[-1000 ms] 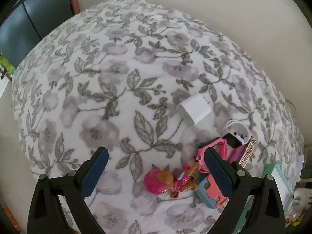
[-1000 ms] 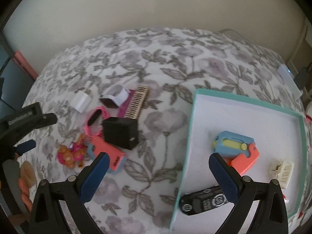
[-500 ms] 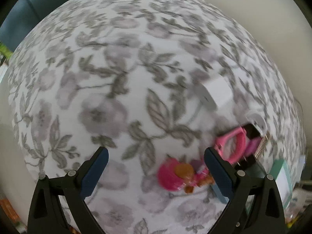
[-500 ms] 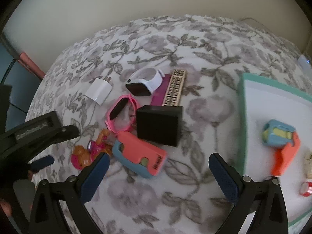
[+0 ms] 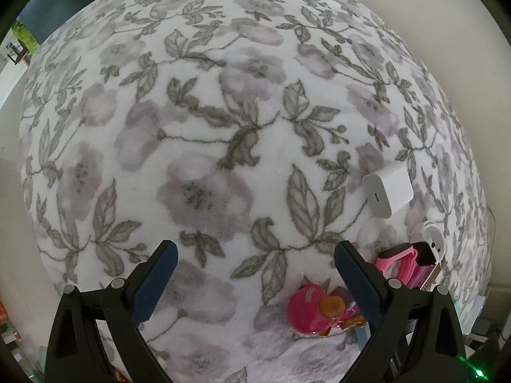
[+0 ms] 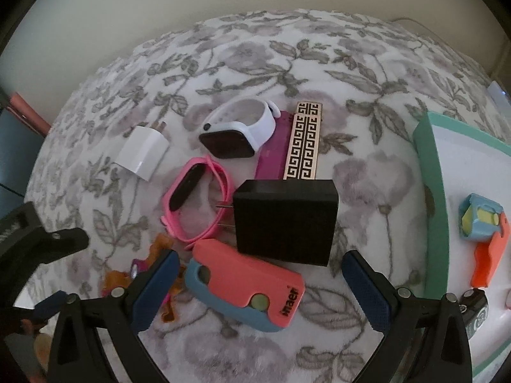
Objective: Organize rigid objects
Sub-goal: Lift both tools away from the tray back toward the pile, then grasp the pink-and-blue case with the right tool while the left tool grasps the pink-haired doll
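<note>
Coral case (image 6: 246, 284) lies between the right claw's (image 6: 260, 290) spread fingers.

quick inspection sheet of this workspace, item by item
surface: floral blanket, soft, covering the whole work area
job's things: on the blanket, white charger, white watch, pink band, black adapter, coral and blue case, patterned strip, pink doll; already in the teal tray, a blue and orange toy
clutter: nothing seen
grippers: left claw open, over bare blanket beside the doll; right claw open, over the coral and blue case
cables: thin cord at the blanket's far edge
surroundings: plain wall behind
</note>
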